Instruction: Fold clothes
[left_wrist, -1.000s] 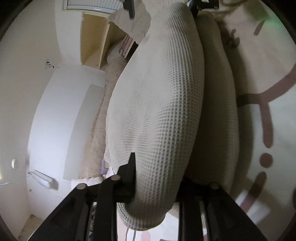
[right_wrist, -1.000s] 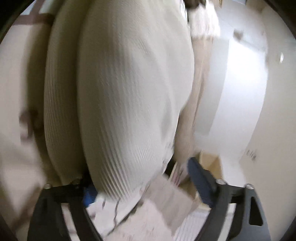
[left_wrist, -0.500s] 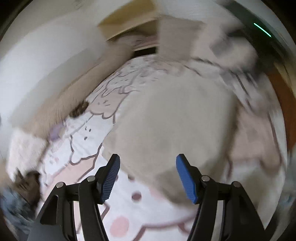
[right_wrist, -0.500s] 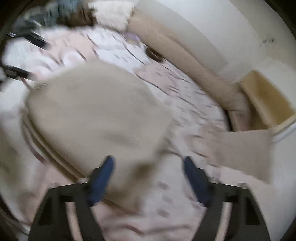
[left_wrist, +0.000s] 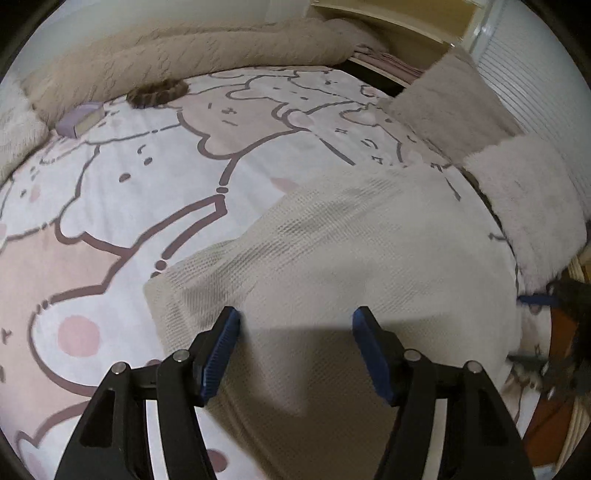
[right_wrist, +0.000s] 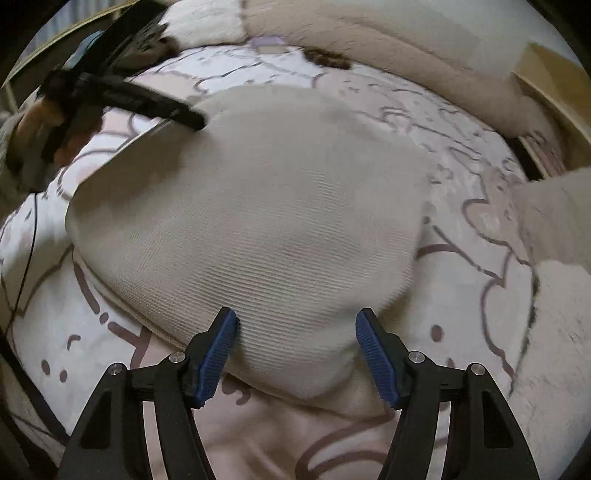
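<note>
Hovering over folded garment (left_wrist: 351, 258), tongs (left_wrist: 295, 354) agape

**Cloth, plush and matt plastic**

The garment (left_wrist: 369, 251) was cream cloth in a waffle weave, its small grid giving a rough, matt face; in the right wrist view (right_wrist: 266, 206) the same texture read as fine ribs. The sheet (left_wrist: 147, 177) under it was smooth printed cotton-like cloth, without sheen. The blanket (left_wrist: 184, 48) along the far edge looked thick and fuzzy, and the pillow (left_wrist: 524, 199) was shaggy plush. The left gripper (left_wrist: 295, 347) and right gripper (right_wrist: 296, 349) had matt black plastic arms, ribbed blue pads (right_wrist: 218, 354) of a rubbery look, and small shiny metal pins. The shelf (left_wrist: 406, 26) looked like smooth pale wood.
</note>
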